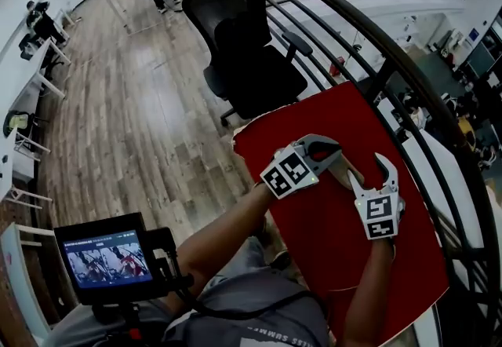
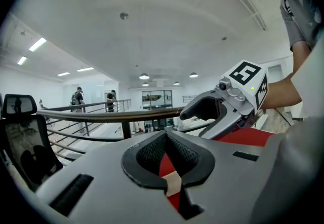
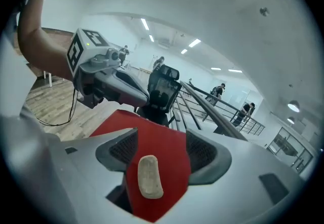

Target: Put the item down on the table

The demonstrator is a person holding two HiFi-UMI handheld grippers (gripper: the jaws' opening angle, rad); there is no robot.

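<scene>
Although white lettering runs across the person's grey shirt (image 1: 263, 330) at the bottom of the head view, it is too blurred to read; the only clear marks are the black-and-white square codes on each gripper's marker cube (image 1: 289, 173). That view looks down on a red table (image 1: 329, 259) with both grippers over it, a black office chair (image 1: 243, 47) beyond its far edge, a wooden floor (image 1: 141, 118) and a small monitor (image 1: 106, 257) at the lower left, none of which the left gripper view shows. The right gripper (image 3: 159, 139) has its jaws spread wide, and only its own view shows the whole item (image 3: 150, 176): a pale beige oblong piece lying flat on the red top between the jaws, nearer the left-hand one and touching neither. The left gripper (image 2: 165, 137) has its jaw tips drawn together with nothing clamped; through the gap behind them show red table and a beige patch. Its view alone takes in the ceiling lights (image 2: 144, 76), a dark railing (image 2: 101, 115) and two distant people (image 2: 78, 97).
</scene>
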